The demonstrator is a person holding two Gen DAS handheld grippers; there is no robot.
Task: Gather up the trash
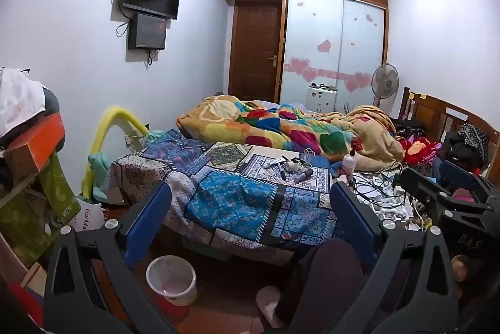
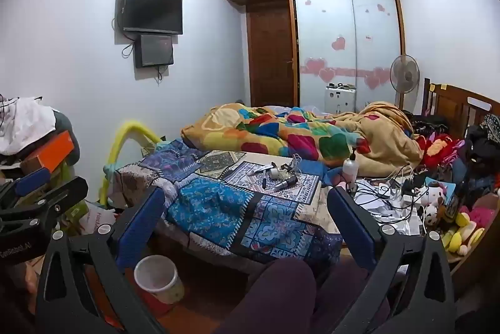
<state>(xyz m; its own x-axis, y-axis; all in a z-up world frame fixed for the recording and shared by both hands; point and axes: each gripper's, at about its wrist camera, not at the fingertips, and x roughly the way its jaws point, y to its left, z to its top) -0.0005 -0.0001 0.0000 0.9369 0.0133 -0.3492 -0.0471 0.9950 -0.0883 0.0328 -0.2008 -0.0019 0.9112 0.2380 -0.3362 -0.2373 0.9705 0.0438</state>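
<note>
While both stand wide open, empty: left gripper [image 1: 250, 206]; right gripper [image 2: 245, 206].
Lower left: trash bin [image 1: 171, 279] on floor.
Centre: bed [image 1: 237, 196], scattered small items [image 1: 289, 168].
Right: tangled cables [image 2: 384, 190].

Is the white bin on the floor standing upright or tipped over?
Upright: the white bin stands on the floor, its round mouth facing up.

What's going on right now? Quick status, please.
Left hand-held gripper open, empty. Right hand-held gripper open, empty. Waste bin on floor by bed; no trash picked up yet. Knee between grippers and bed.
</note>
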